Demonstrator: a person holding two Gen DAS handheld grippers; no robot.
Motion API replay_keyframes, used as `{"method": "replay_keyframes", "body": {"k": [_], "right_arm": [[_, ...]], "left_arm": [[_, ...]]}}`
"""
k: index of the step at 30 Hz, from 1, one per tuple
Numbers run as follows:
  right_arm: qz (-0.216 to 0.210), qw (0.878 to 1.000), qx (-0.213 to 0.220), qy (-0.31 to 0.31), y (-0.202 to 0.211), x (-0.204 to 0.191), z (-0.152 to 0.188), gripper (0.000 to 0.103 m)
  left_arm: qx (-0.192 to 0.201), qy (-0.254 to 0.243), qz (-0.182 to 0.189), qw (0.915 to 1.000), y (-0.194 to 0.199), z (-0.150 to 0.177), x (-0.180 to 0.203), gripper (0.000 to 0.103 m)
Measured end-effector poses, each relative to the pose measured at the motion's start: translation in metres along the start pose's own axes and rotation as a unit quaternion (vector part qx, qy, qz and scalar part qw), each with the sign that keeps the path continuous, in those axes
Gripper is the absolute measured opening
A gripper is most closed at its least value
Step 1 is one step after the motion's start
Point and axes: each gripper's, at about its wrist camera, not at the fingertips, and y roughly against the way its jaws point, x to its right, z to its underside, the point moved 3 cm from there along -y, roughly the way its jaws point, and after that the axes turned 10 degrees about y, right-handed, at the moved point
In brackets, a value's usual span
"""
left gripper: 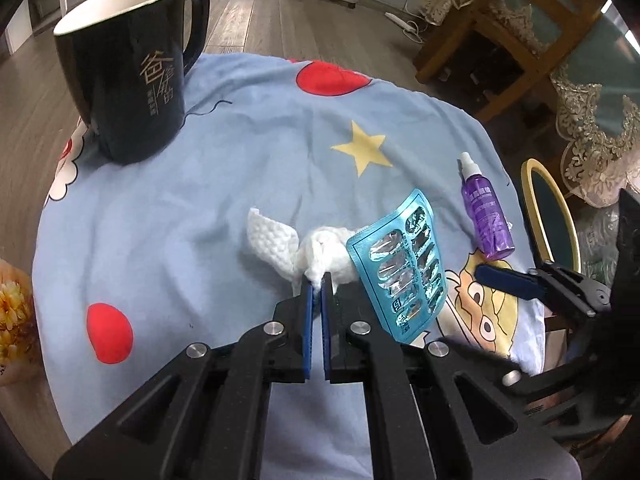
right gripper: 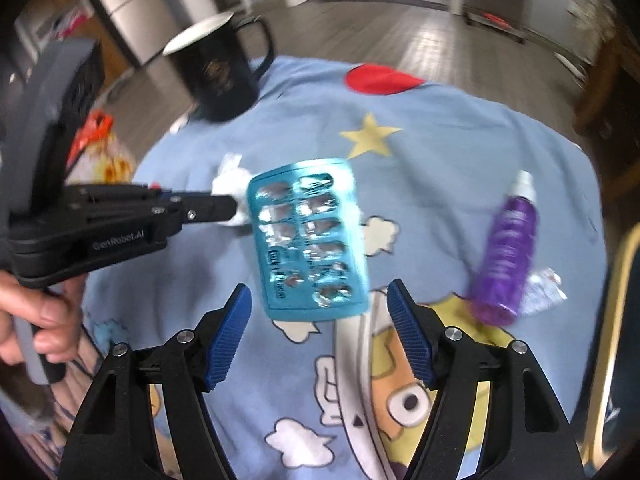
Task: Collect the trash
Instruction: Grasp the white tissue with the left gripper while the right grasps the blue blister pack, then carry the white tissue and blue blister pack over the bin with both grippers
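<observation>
Step in hand: we judge we are picking up the first scraps, the crumpled tissue (left gripper: 320, 256) and the empty blister pack (left gripper: 400, 268).
Left gripper (left gripper: 318, 280): clenched on the near edge of the tissue, its blue pads almost together with white paper between them.
Right gripper (right gripper: 320, 304): released, jaws spread wide, the blister pack just ahead of the tips and not yet between them.
Where the trash lies: on the blue cartoon cloth (left gripper: 200, 200), tissue and pack touching; a small white scrap (right gripper: 544, 284) sits beside the purple spray bottle (right gripper: 508, 252).
Next move: we would ease the right fingers around the pack's lower edge and close; it is thin and may slide.
Mug (left gripper: 124, 80): upright at the far left of the cloth; the white inside looks empty, though we cannot see its bottom.
Bin: none in view.
</observation>
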Motion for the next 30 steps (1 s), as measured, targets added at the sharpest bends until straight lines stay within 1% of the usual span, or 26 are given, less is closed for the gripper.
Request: {"method": "replay_keyframes", "body": {"k": [5, 7, 9, 11, 12, 24, 30], "right_arm": [[0.022, 0.999, -0.026, 0.040, -0.028, -0.013, -0.005, 0.075], [0.036, 0.998, -0.029, 0.045, -0.037, -0.013, -0.006, 0.075], [0.040, 0.998, -0.023, 0.037, -0.040, -0.011, -0.007, 0.075], [0.042, 0.998, -0.020, 0.033, -0.040, -0.010, -0.009, 0.068], [0.045, 0.998, -0.018, 0.033, -0.039, -0.010, -0.009, 0.063], [0.014, 0.999, 0.033, -0.016, -0.001, 0.001, -0.002, 0.063], [0.024, 0.998, 0.046, -0.026, 0.018, 0.005, 0.001, 0.063]], "left_arm": [[-0.002, -0.005, -0.001, 1.0000, -0.001, 0.002, 0.000, 0.003], [-0.004, -0.006, -0.001, 1.0000, -0.002, 0.004, 0.000, 0.003], [-0.004, -0.008, -0.005, 0.9999, -0.003, 0.005, 0.000, 0.003], [-0.004, -0.010, -0.007, 0.9999, -0.004, 0.006, 0.000, 0.003], [-0.003, -0.010, -0.008, 0.9999, -0.004, 0.006, 0.000, 0.003], [0.003, -0.014, -0.026, 0.9996, -0.004, 0.008, 0.004, 0.003], [0.012, -0.025, -0.021, 0.9994, 0.005, 0.014, 0.013, 0.003]]}}
